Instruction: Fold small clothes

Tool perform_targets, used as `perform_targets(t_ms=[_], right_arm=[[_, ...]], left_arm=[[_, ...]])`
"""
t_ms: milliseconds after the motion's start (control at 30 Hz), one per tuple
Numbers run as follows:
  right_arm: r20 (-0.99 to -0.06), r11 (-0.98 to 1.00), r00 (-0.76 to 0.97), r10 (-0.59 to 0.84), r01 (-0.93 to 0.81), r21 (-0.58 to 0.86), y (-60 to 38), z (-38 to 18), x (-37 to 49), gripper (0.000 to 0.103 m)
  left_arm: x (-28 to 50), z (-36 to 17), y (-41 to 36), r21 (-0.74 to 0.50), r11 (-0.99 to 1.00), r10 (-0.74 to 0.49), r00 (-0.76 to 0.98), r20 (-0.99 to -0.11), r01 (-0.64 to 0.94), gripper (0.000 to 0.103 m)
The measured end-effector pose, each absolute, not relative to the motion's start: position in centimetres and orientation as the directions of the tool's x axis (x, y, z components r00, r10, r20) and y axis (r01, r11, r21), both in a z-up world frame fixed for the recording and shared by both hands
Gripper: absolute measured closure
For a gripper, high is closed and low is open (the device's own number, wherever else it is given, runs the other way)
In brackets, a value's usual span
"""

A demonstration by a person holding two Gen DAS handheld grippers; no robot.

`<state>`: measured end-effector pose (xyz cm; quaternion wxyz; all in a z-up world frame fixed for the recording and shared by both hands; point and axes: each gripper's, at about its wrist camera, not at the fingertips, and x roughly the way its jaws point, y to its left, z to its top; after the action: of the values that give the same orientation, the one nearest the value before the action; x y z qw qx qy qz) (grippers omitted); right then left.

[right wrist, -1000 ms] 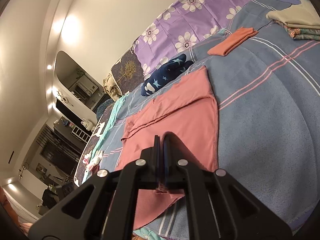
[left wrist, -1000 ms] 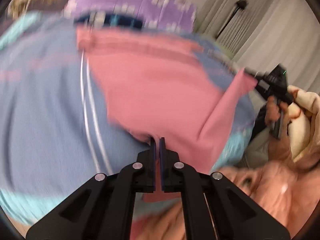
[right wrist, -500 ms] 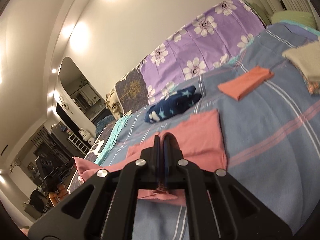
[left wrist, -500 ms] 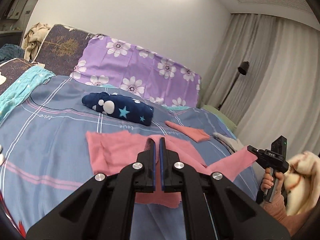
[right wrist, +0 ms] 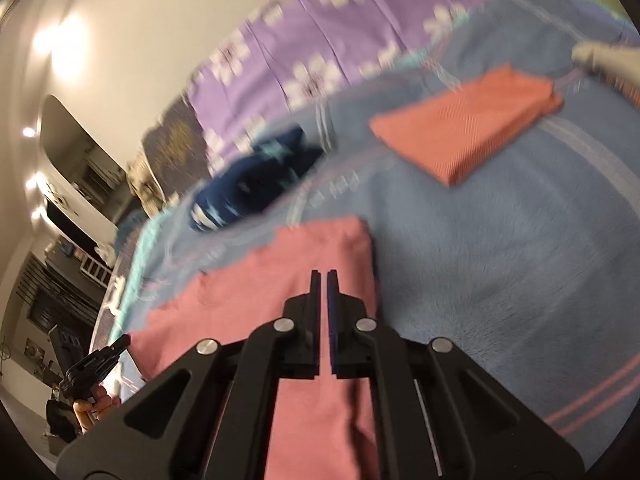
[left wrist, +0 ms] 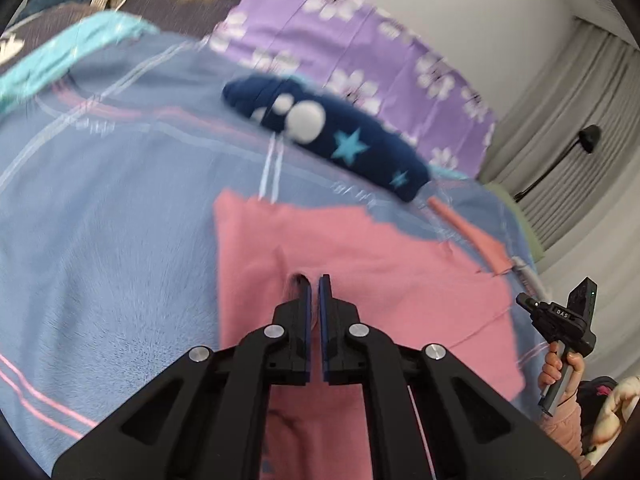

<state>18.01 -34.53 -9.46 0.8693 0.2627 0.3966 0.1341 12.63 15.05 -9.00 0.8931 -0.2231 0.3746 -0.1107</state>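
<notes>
Black fingers of the left gripper (left wrist: 314, 286) stand nearly closed with only a thin slit between the pads, and nothing pink shows in that slit; they hang over the middle of the pink cloth (left wrist: 384, 276), and whether a pinch of it is caught at the tips cannot be told through the blur. The right gripper (right wrist: 323, 280) looks the same — pads a hair apart, no fabric seen between them — above the right-hand part of the same cloth (right wrist: 288, 280).

That cloth lies spread on the blue striped bedspread (left wrist: 104, 216), its far edge uneven and one layer seemingly turned over another. It looks thin, light and limp: it should drape from any pinch, sag between two holds and slide easily over the fuzzy cover, so a single hold would likely drag it into a bunch. The sensible hold is probably the two near corners or the hem, one gripper each, with the edge kept taut.

Farther out lie a navy star-print bundle (left wrist: 332, 140), a folded orange cloth (right wrist: 468, 128) well apart on the right, and the purple flowered pillows (left wrist: 360, 52). The person's hand (left wrist: 560, 364) grips the other tool's handle at the frame edge
</notes>
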Motion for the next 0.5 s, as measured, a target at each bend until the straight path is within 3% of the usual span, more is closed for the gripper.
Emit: perform_targets(t_ms=[133,200,267,333,500], right_arm=[[-0.630,0.813,0.622,0.465,-0.019,0.581,-35.1,-11.1,18.0,0.097],[-0.625,0.813,0.624,0.468,-0.027,0.581,-35.4,-10.9,17.5,0.093],[-0.621,0.817,0.632,0.463,-0.033,0.575,-35.6,-10.4,17.2,0.085],[-0.618,0.819,0.637,0.460,-0.037,0.572,-35.7,-10.0,17.3,0.070],[-0.639,0.842,0.633,0.437,-0.039,0.538,-35.0,-10.0,18.2,0.063]], left_arm=[[12.4,-9.4,15.8,-0.542,0.839,-0.420,0.698,-0.580,0.055,0.094],[11.6,-8.8,15.8,-0.539,0.840,-0.422,0.706,-0.569,0.068,0.071],[10.8,-8.1,15.5,-0.529,0.844,-0.421,0.714,-0.560,0.083,0.063],[10.0,-7.7,14.6,-0.501,0.857,-0.430,0.702,-0.568,0.119,0.063],[9.2,-8.8,11.2,-0.317,0.935,-0.344,0.632,-0.694,0.161,0.063]])
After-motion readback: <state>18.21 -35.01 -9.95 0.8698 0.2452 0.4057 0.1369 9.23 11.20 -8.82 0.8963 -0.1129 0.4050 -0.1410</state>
